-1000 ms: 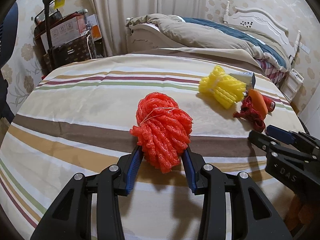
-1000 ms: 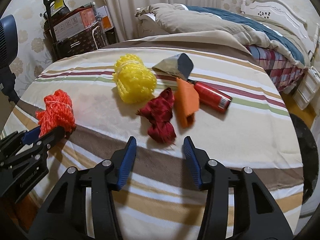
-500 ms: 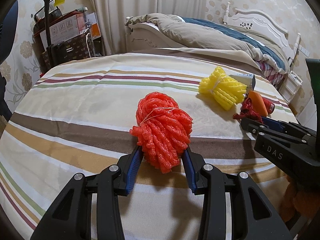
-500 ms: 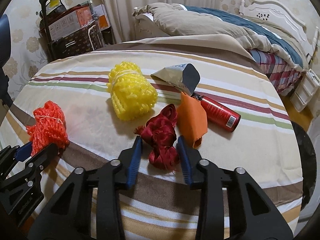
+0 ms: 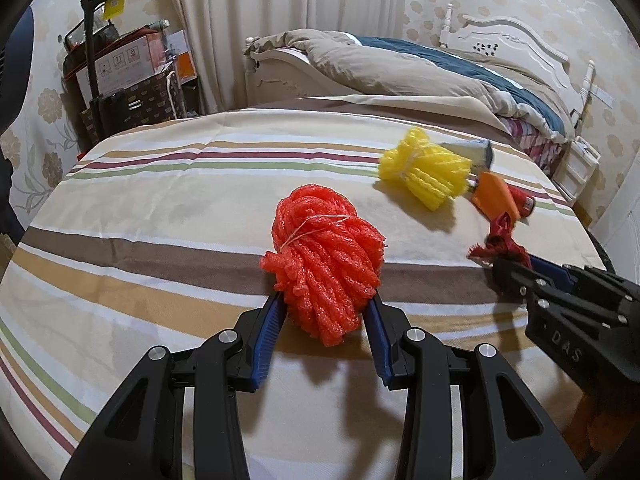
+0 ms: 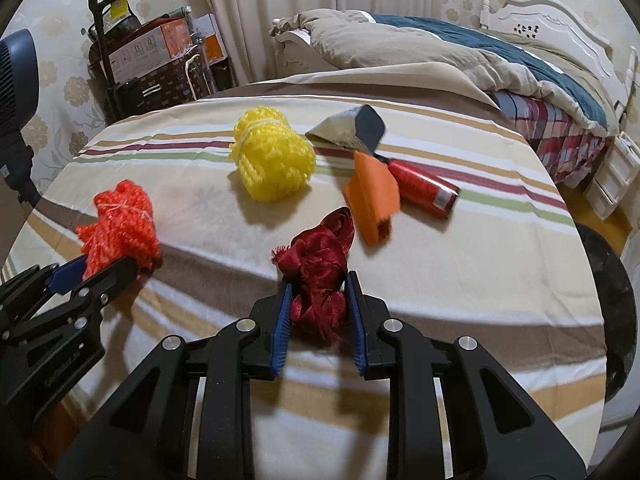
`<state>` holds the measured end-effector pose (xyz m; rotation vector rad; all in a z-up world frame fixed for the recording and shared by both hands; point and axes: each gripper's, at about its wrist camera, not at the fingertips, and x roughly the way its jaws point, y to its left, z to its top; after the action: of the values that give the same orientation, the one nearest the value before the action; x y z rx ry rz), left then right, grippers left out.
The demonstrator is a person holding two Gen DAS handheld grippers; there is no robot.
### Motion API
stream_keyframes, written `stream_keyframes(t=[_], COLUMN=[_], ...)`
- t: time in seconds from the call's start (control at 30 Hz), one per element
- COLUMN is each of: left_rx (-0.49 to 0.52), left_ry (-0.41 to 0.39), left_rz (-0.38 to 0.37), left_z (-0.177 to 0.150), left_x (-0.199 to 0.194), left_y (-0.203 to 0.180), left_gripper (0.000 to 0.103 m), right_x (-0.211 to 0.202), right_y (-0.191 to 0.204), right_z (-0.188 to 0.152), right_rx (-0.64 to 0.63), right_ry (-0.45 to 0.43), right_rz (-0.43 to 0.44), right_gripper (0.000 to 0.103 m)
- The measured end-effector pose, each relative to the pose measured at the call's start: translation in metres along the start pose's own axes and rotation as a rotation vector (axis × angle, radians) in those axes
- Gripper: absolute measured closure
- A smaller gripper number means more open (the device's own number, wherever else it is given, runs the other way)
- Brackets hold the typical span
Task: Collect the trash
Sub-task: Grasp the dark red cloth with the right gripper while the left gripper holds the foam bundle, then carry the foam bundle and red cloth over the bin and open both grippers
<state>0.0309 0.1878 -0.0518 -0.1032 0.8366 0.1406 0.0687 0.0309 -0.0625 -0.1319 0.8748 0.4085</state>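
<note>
My left gripper [image 5: 325, 320] is shut on a bundle of orange-red foam netting [image 5: 324, 256], which also shows at the left of the right wrist view [image 6: 120, 228]. My right gripper [image 6: 318, 304] is shut on a crumpled dark red ribbon [image 6: 318, 276], seen from the side in the left wrist view [image 5: 502, 242]. On the striped tablecloth [image 6: 460, 264] beyond lie a yellow foam netting bundle [image 6: 274, 160], an orange paper piece [image 6: 372, 196], a red can [image 6: 424, 190] and a grey foil packet [image 6: 346, 130].
A bed [image 6: 460, 52] with a tan and blue duvet stands behind the table. Boxes and a trolley [image 6: 132, 60] stand at the back left by the curtain. A dark round object [image 6: 612, 292] sits on the floor at the right. A fan [image 6: 16, 80] is at the far left.
My right gripper moved forward around the dark red ribbon and closed on it. My left gripper stayed shut on the orange-red netting.
</note>
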Motion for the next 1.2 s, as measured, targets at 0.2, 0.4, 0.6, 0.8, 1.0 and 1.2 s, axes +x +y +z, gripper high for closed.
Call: stream_keyframes(t=[0.2, 0.4, 0.6, 0.8, 1.0, 1.2], left_rx=[0.024, 0.049, 0.115, 0.168, 0.220, 0.256], left_ry=[-0.014, -0.024, -0.044, -0.039, -0.053, -0.059], left_rz=[-0.025, -0.073, -0.118, -0.165, -0.214, -0.271], left_z=[-0.009, -0.015, -0.018, -0.017, -0.012, -0.001], left_x=[-0.009, -0.016, -0.025, -0.023, -0.022, -0.017], left_y=[-0.019, -0.045, -0.081, -0.118, -0.158, -0.199], left_gripper=[0.062, 0.063, 0.063, 0.063, 0.063, 0.063], right_x=[-0.019, -0.036, -0.052, -0.065, -0.076, -0.085], right_y=[-0.019, -0.044, -0.076, -0.113, -0.152, -0.193], right_z=[-0.017, -0.033, -0.044, -0.053, -0.058, -0.059], right_rx=[0.035, 0.082, 0.140, 0.207, 0.267, 0.323], right_ry=[-0.017, -0.040, -0.067, -0.092, -0.114, -0.134], right_rz=[-0.018, -0.054, -0.093, -0.138, -0.189, -0.246], right_gripper=[0.078, 0.078, 0.078, 0.078, 0.078, 0.078])
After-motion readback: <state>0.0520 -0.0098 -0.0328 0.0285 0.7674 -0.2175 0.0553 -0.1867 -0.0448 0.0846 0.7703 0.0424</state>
